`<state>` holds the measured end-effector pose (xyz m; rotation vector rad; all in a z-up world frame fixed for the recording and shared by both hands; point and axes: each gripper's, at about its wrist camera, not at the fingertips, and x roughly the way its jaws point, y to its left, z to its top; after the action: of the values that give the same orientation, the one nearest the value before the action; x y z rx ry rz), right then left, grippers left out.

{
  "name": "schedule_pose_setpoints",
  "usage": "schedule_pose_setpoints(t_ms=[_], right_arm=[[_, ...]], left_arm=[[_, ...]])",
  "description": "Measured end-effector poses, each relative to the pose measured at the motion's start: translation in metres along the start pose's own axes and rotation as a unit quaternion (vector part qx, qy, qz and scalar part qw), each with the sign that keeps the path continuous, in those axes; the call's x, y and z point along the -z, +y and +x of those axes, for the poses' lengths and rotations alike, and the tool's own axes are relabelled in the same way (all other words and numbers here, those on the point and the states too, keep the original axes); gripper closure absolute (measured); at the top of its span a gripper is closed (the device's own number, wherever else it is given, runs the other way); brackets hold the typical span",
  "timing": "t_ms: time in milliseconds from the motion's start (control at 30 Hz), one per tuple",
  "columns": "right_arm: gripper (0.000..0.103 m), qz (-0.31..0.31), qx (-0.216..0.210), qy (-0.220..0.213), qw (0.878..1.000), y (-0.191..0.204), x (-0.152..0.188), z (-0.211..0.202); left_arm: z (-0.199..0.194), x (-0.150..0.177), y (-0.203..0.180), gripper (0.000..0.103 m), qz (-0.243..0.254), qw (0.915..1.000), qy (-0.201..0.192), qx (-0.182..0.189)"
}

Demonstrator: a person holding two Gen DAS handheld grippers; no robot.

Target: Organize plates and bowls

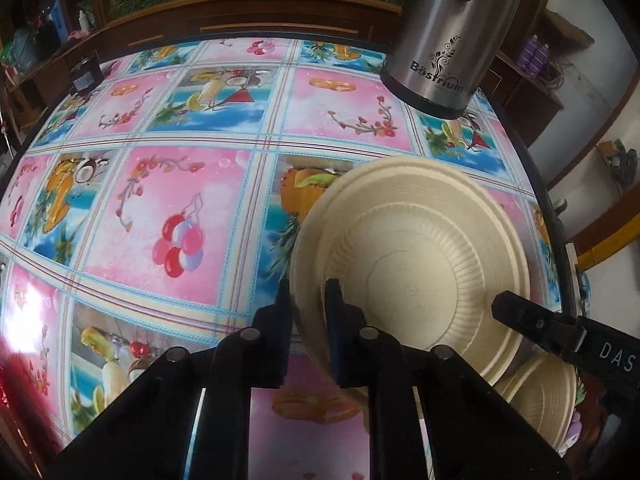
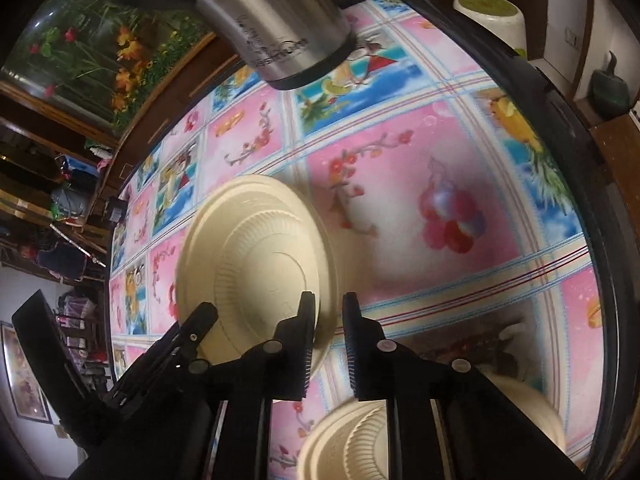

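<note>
Clamping the narrow-set fingers [image 1: 284, 320] of the left gripper [image 1: 309, 286] on the left rim of the cream plate [image 1: 412, 264], at lower centre of the left wrist view, one finger outside the rim and one inside. Closing the right gripper [image 2: 329, 298] on the same plate's opposite rim, lower centre of the right wrist view, with almost no gap between its pads. Holding the plate tilted between both grippers, ribbed side toward the cameras. Leaving a second cream dish [image 2: 344, 440] at the bottom edge of the right wrist view, partly hidden behind the gripper; contents impossible to tell. Resting everything over a glossy pink-and-blue fruit-print tablecloth [image 1: 180, 208]. Standing a steel kettle [image 1: 440, 40] at upper right of the left view and a white cup [image 2: 490, 20] at upper right of the right view. Backing the table with a dark wooden cabinet [image 1: 240, 20] and a flower picture [image 2: 100, 48].
</note>
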<state>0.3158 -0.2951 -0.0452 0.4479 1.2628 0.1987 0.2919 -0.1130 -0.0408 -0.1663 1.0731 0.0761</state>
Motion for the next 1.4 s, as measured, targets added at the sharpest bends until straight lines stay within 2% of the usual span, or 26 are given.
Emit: schedule_pose_setpoints(t_ms=[333,600,1067,1400], right_arm=[[0.092,-0.032,-0.015,-0.017,0.999,0.037,0.029,-0.022],[0.092,-0.055,-0.021,-0.026,0.998,0.059,0.083,-0.044],[0.092,-0.063,-0.023,-0.058,0.996,0.057,0.187,-0.075],[0.092,-0.065,-0.034,-0.067,0.995,0.058,0.235,-0.085]], left_arm=[[-0.046,0.019,0.034,0.09,-0.006,0.9993,-0.035,-0.011],[-0.078,0.059,0.059,0.09,0.0,0.9989,-0.046,-0.012],[-0.111,0.136,0.083,0.09,0.02,0.9984,-0.052,0.011],[-0.128,0.169,0.101,0.09,0.029,0.9977,-0.059,0.017]])
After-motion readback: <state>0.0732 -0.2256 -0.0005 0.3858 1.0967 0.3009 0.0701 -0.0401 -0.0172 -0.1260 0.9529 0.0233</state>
